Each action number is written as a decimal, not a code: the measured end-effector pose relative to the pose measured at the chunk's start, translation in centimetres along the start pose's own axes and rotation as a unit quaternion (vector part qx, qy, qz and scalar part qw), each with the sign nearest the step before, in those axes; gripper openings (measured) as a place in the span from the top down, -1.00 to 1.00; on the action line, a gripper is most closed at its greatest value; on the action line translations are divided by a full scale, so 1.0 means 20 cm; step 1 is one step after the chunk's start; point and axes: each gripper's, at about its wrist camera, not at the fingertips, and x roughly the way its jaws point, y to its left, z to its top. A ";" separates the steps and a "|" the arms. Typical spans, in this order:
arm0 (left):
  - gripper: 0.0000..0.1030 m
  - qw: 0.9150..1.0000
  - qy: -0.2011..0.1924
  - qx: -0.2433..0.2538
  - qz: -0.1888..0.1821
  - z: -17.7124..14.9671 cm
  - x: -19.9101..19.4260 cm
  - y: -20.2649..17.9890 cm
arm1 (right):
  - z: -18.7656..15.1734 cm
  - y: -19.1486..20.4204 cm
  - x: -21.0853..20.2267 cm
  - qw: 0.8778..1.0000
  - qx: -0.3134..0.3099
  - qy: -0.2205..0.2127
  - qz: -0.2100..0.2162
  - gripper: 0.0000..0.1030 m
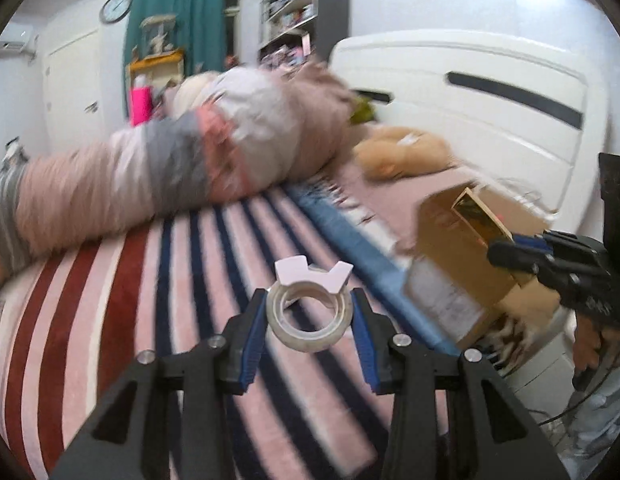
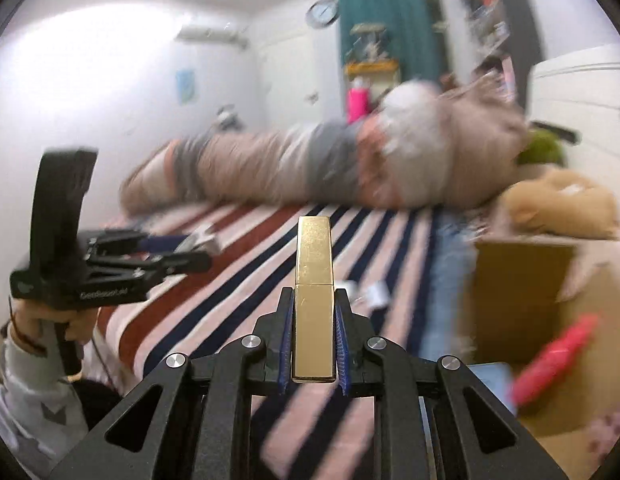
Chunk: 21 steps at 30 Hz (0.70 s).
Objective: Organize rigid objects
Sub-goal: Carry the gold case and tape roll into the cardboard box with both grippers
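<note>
1. The left gripper (image 1: 309, 312), low in the frame's centre, has its blue-padded fingers (image 1: 254, 336) closed against a roll of clear tape (image 1: 308, 318), held above the striped bedspread (image 1: 110, 300).
2. The right gripper (image 2: 313, 320), bottom centre of its view, is clamped narrowly on a slim gold box (image 2: 313, 300) that juts forward past the fingertips.
3. An open cardboard box (image 1: 461, 264) sits at the right of the left wrist view, on the bed's edge; a pink object (image 2: 557, 360) lies inside.
4. A rolled blanket (image 1: 198, 160) lies blurred across the far bed.
</note>
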 end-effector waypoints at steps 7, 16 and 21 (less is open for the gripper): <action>0.27 0.996 -0.001 0.055 -0.063 0.27 0.15 -0.41 | -0.03 -0.47 -0.12 0.990 0.016 0.049 -0.130 0.74; 0.27 0.989 0.053 0.099 -0.093 0.40 0.48 -0.76 | -0.20 -0.71 0.08 0.977 0.003 0.145 -0.154 0.74; 0.27 0.986 0.076 0.122 -0.089 0.41 0.61 -0.83 | -0.24 -0.73 0.11 0.978 -0.008 0.149 -0.149 0.74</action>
